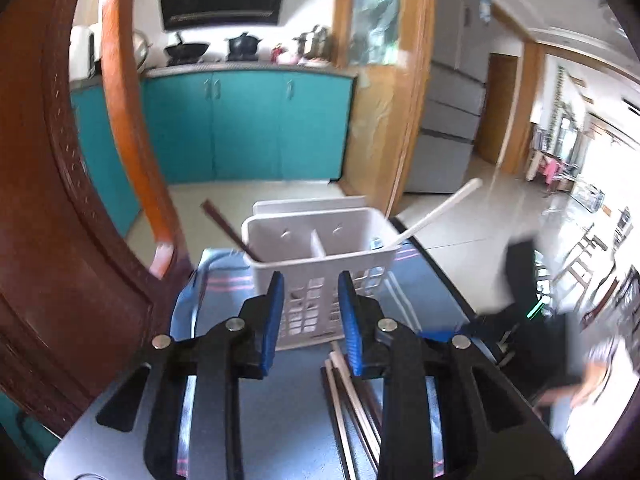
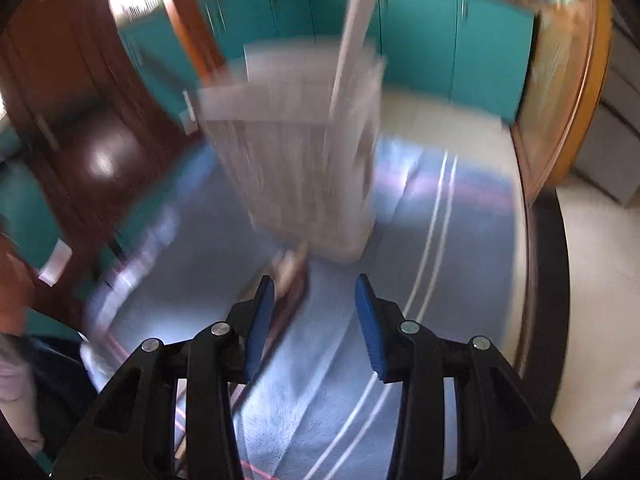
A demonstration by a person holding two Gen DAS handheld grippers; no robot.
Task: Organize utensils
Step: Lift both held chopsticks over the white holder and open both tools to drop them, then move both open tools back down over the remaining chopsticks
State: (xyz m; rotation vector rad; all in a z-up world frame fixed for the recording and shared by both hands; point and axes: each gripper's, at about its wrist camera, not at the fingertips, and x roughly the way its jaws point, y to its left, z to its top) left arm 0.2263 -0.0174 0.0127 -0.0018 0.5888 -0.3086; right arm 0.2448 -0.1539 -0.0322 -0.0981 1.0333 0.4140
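A white slotted utensil caddy (image 1: 316, 256) with two compartments stands on a blue cloth (image 1: 224, 276). A dark brown chopstick (image 1: 228, 230) leans out of its left compartment and a white chopstick (image 1: 438, 212) out of its right. My left gripper (image 1: 311, 324) is open and empty just in front of the caddy. Several loose chopsticks (image 1: 352, 404), white and dark, lie on the cloth under its right finger. In the blurred right wrist view the caddy (image 2: 296, 152) holds the white chopstick (image 2: 352, 40). My right gripper (image 2: 316, 320) is open and empty, with loose chopsticks (image 2: 288, 280) by its left finger.
The cloth (image 2: 420, 240) covers a table whose dark edge (image 2: 552, 280) curves along the right. A wooden chair back (image 1: 124, 112) rises at the left. Teal cabinets (image 1: 248, 124) and a grey fridge (image 1: 452, 96) stand beyond the floor.
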